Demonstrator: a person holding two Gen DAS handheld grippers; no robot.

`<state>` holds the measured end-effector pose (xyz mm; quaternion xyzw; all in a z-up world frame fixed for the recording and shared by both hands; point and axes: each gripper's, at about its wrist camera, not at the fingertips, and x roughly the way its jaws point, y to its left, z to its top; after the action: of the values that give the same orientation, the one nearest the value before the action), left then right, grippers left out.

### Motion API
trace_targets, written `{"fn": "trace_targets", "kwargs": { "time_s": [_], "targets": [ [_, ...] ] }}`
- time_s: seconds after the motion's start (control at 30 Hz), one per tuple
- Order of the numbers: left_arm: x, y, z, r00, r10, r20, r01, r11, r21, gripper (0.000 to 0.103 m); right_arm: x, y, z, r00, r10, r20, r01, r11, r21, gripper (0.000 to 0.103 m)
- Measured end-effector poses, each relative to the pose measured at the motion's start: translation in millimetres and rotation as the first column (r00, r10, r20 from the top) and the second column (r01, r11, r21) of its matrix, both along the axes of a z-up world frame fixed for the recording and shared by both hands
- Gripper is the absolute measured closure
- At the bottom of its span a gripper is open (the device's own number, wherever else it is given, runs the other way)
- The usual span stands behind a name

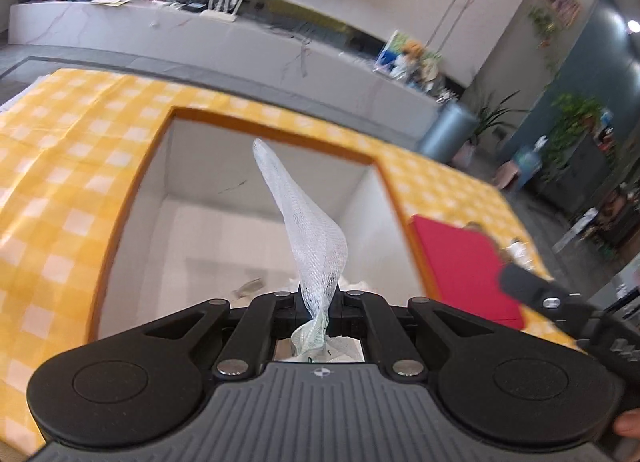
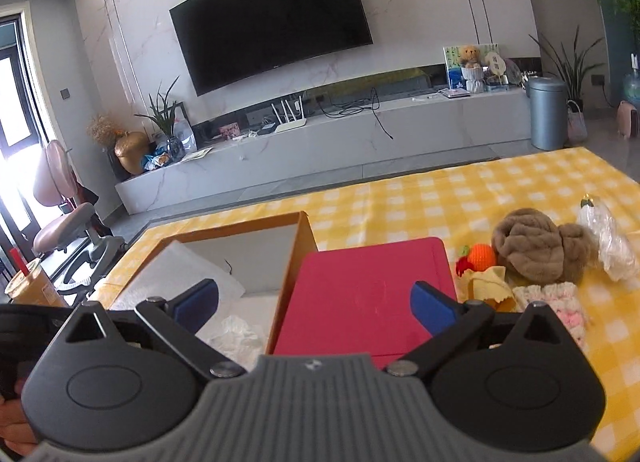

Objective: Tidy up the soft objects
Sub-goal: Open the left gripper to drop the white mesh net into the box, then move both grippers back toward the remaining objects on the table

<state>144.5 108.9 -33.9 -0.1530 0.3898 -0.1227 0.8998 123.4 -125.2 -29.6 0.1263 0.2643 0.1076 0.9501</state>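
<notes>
Left wrist view: left tool (image 1: pixel 318 312) pinches white mesh netting (image 1: pixel 316 238) over the open box (image 1: pixel 132 198); right tool (image 2: pixel 314 302) spread, empty.

Two grippers are counted: the left gripper (image 1: pixel 318 312) and the right gripper (image 2: pixel 314 302). One open box (image 2: pixel 298 238) is seen on the checked cloth (image 2: pixel 440 198), with one red lid (image 2: pixel 368 294) at its 3 o'clock side. One white mesh piece (image 1: pixel 316 246) is counted above the box and one crumpled white item (image 2: pixel 240 336) inside it. At 2 o'clock from the right gripper, one brown plush (image 2: pixel 536 248), one orange knitted fruit (image 2: pixel 482 256), one yellow cloth (image 2: pixel 490 282), one pink-and-white knit (image 2: pixel 560 298) and one clear plastic bag (image 2: pixel 608 240) are counted.
</notes>
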Motion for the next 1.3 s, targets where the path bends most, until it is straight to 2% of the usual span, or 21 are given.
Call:
{"fn": "trace_targets", "kwargs": {
  "time_s": [0.07,0.23,0.33,0.5,0.53,0.6,0.63,0.67,0.7,0.73,0.8,0.87,1.0,1.07,1.2,1.3],
  "targets": [
    [3,2,-4,0.999,0.010,-0.034,-0.010,1.000,0.013,0.098,-9,-1,1,1.000,-0.004,0.010,0.004,1.000,-0.010,0.003],
    [2,5,-3,0.998,0.042,-0.047,-0.038,0.997,0.071,0.098,-14,4,7,1.000,0.004,0.023,-0.004,1.000,-0.008,0.003],
    [3,7,-3,0.996,0.060,-0.065,-0.055,0.995,0.080,0.097,-15,7,6,1.000,0.017,0.023,-0.017,1.000,-0.016,0.003],
    [2,7,0,0.992,0.122,-0.035,-0.114,0.978,0.176,0.094,-17,10,4,1.000,0.012,0.026,-0.011,0.999,-0.053,0.003],
    [3,8,0,0.991,0.133,-0.034,-0.125,0.976,0.180,0.092,-18,10,4,1.000,0.009,0.025,-0.008,0.999,-0.048,0.003],
    [4,11,0,0.987,0.159,-0.035,-0.152,0.974,0.166,0.078,-19,9,5,1.000,0.005,0.024,-0.004,0.999,-0.032,0.003],
    [3,14,1,0.985,0.169,-0.032,-0.162,0.975,0.151,0.066,-18,8,6,1.000,0.005,0.023,-0.004,1.000,-0.025,0.003],
    [1,16,3,0.985,0.174,-0.023,-0.169,0.977,0.130,0.064,-18,7,6,1.000,0.006,0.023,-0.006,1.000,-0.022,0.003],
    [-2,20,6,0.985,0.174,-0.013,-0.172,0.980,0.104,0.055,-18,7,6,1.000,0.006,0.021,-0.006,1.000,-0.023,0.003],
    [-4,21,11,0.984,0.180,-0.003,-0.179,0.980,0.081,0.040,-18,7,6,1.000,0.004,0.020,-0.003,1.000,-0.027,0.003],
    [-11,25,23,0.978,0.204,0.041,-0.205,0.978,0.037,0.029,-17,7,6,1.000,-0.003,0.018,0.004,1.000,-0.030,0.003],
    [-24,31,37,0.965,0.241,0.102,-0.240,0.970,-0.027,0.028,-18,6,8,1.000,-0.002,0.017,0.002,1.000,-0.022,0.003],
    [-42,38,67,0.934,0.296,0.200,-0.279,0.954,-0.110,0.016,-22,3,15,0.999,0.005,0.041,-0.004,1.000,-0.012,0.003],
    [-52,38,77,0.915,0.321,0.244,-0.303,0.947,-0.110,0.015,-24,2,20,0.998,0.012,0.056,-0.011,1.000,-0.013,0.003],
    [-64,31,90,0.882,0.349,0.317,-0.351,0.935,-0.051,0.013,-27,-4,27,0.997,0.003,0.074,-0.003,1.000,-0.002,0.003],
    [-72,23,97,0.860,0.364,0.357,-0.371,0.927,-0.051,0.013,-27,-10,32,0.997,0.000,0.076,-0.001,1.000,0.010,0.003]
  ]
}}
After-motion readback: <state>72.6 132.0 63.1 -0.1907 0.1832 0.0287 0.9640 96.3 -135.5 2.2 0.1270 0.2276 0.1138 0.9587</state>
